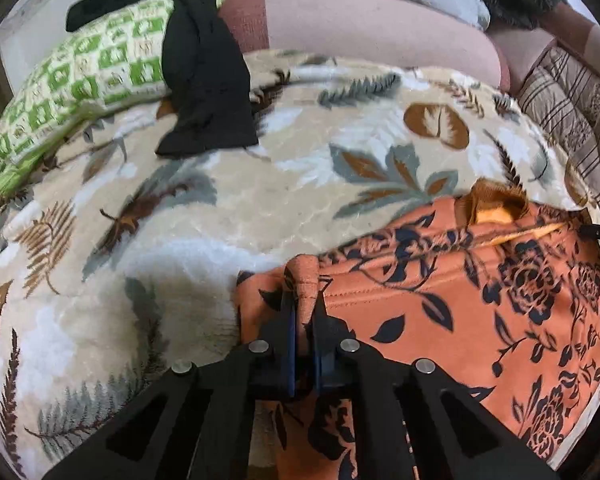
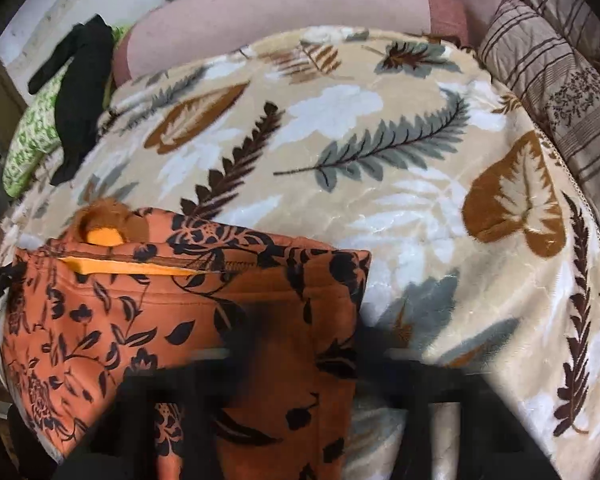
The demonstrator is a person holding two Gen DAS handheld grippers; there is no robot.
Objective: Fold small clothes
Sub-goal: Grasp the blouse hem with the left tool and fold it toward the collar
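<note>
Two tongs work one orange floral garment (image 1: 480, 300) on the leaf blanket (image 1: 220, 208): left tongs (image 1: 305, 300) pinched tight on a bunched corner for folding, right tongs (image 2: 296, 360) blurred over its far edge, grip unclear; black cloth (image 1: 208, 80) lies well ahead-left.

A leaf-patterned blanket (image 2: 380, 152) covers the bed, pink bolster (image 1: 380, 28) behind.
</note>
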